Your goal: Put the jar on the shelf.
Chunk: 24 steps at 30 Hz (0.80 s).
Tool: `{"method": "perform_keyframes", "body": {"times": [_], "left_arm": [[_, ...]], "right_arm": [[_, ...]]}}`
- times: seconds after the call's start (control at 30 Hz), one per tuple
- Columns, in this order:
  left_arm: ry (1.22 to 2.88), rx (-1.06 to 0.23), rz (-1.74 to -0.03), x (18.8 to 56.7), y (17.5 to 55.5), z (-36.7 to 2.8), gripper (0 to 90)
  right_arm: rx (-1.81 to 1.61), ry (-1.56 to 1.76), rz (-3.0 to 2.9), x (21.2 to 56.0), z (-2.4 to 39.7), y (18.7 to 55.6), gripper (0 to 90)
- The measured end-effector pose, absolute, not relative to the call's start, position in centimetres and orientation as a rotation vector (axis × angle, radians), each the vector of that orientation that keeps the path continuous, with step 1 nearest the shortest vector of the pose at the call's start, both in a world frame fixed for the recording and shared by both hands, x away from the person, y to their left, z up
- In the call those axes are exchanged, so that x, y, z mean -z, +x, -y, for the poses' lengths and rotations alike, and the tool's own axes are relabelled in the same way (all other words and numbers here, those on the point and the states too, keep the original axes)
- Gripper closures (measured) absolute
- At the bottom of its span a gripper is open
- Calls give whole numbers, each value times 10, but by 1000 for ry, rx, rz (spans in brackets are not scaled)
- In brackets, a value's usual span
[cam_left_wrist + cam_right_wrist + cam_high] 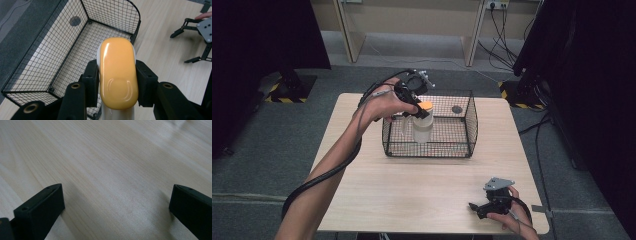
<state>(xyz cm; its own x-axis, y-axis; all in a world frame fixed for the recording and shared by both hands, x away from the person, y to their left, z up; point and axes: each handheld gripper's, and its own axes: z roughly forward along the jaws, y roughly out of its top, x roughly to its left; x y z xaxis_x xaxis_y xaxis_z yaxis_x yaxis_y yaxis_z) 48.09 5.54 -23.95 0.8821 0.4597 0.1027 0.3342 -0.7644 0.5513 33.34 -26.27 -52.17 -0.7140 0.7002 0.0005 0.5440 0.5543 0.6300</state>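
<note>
Two tools: left (117, 77) clenches the bottle (117, 72) over the basket (62, 47), right (117, 205) gapes.

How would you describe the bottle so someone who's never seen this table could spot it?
On the wooden table stands a black wire basket. Over its left half, the left tongs grip a white bottle near its top. Its orange cap is the one bright colour among black mesh and pale wood.

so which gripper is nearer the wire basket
Left. The left gripper holds a white bottle with an orange cap over the wire basket. The right gripper rests open at the table's near right corner, well clear.
</note>
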Motion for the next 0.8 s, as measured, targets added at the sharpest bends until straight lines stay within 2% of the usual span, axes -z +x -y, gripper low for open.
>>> {"method": "perform_keyframes", "body": {"times": [0.5, 0.8], "left_arm": [[2501, -336, -634, 247, 513, -37, 597], [2492, -322, -674, 265, 532, -32, 597]], "right_arm": [[-902, 1037, -2541, 522, 263, 333, 2], [-901, 1033, -2545, 522, 263, 334, 2]]}}
